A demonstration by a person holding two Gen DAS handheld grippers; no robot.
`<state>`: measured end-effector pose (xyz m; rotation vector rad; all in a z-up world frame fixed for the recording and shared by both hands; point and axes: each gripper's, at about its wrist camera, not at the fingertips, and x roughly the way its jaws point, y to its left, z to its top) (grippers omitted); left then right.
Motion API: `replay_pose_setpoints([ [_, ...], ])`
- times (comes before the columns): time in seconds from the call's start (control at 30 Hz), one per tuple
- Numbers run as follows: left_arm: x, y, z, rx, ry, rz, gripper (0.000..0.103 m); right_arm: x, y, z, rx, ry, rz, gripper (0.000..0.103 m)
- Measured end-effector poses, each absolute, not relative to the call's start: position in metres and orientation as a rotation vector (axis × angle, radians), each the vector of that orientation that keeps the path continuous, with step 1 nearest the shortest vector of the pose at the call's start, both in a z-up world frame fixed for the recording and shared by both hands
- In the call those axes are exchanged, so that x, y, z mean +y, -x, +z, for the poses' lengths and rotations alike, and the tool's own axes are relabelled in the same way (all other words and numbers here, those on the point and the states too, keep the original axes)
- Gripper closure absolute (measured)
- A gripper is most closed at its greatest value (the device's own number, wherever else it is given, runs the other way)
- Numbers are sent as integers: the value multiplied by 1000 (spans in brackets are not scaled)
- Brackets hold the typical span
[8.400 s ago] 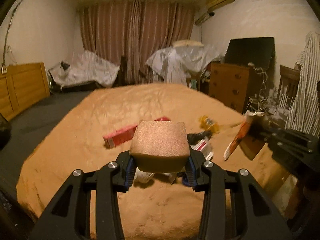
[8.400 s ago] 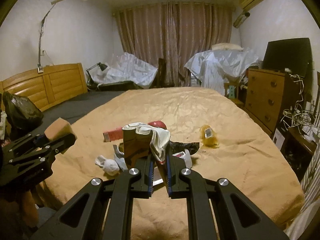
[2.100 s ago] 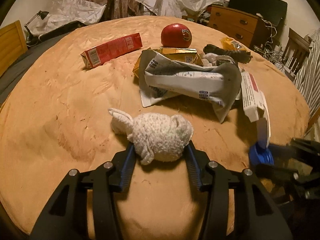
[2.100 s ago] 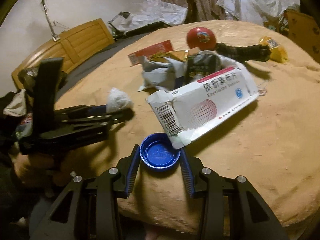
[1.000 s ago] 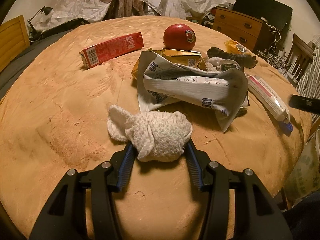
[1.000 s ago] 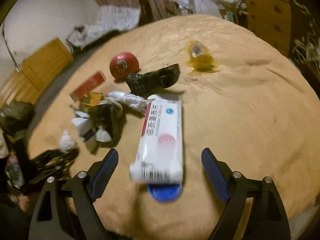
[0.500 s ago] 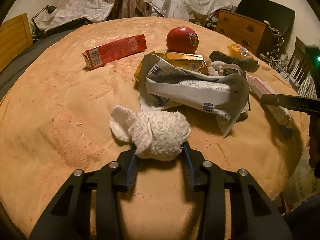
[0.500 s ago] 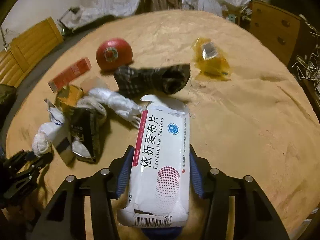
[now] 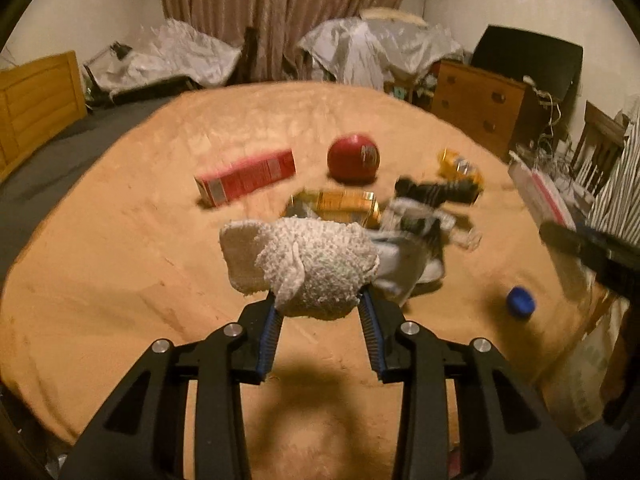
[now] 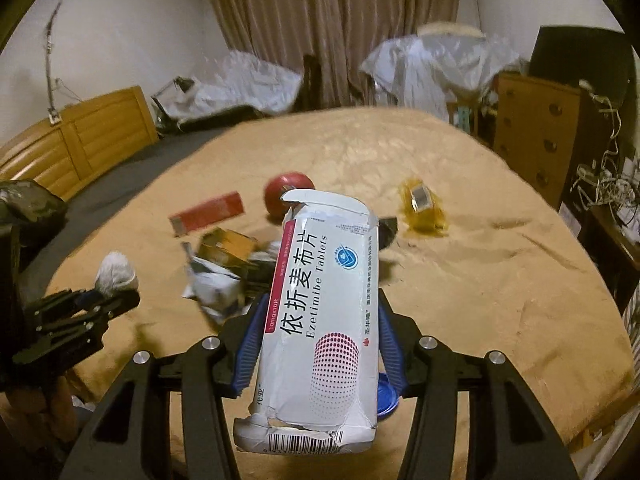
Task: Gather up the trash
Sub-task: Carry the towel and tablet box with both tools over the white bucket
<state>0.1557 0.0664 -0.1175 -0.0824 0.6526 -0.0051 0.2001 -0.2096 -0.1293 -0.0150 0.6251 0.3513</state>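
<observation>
**Both grippers lifted with trash in their jaws**

The left gripper [image 9: 320,304] was clamped on a balled white sock [image 9: 304,266], its blue-padded fingers [image 9: 269,330] pressing the bundle from both sides. The sock bulged above and ahead of the fingertips, clear of the tan blanket [image 9: 120,272], and a dark shadow lay on the blanket below the tool. In the right wrist view the same gripper [image 10: 108,296] appeared at the left edge with the sock [image 10: 116,276] at its tip.

The right gripper [image 10: 320,332] was clamped on a torn white tablet box [image 10: 320,320], which stood lengthwise between the jaws, barcode end nearest the camera and ripped flap pointing away. The box was off the blanket [image 10: 500,280]. A blue bottle cap [image 10: 386,398] showed just behind the box's lower right corner, beside the right finger; from the left wrist view the cap [image 9: 520,302] lay on the blanket near the bed's right edge, apart from everything else.

Further out, the remaining trash sat in a loose cluster mid-bed: a crumpled white and dark wrapper [image 9: 416,248] just behind the sock, a yellow carton [image 9: 340,206] beside it, a dark sock [image 9: 436,192], a red box [image 9: 248,178] to the left, a red ball [image 9: 354,156] behind, and a yellow plastic wrapper [image 9: 460,168] to the right. A wooden dresser [image 9: 476,104] stood beyond the bed, with curtains [image 9: 280,12] at the back.
</observation>
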Motion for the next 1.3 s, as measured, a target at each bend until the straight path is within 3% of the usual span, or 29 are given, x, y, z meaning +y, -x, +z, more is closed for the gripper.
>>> replay_pose_setpoints([
  [0.27,31,-112,-63,498,50,10,68,-203,-133,-88,437,31,333,50],
  [0.5,6,-91,-46,411,28,20,68,-212,-84,-66,333,34,300,49],
  [1.3,-16,-89,-38,374,4,-31,68,-241,-63,-42,312,6,249,48],
])
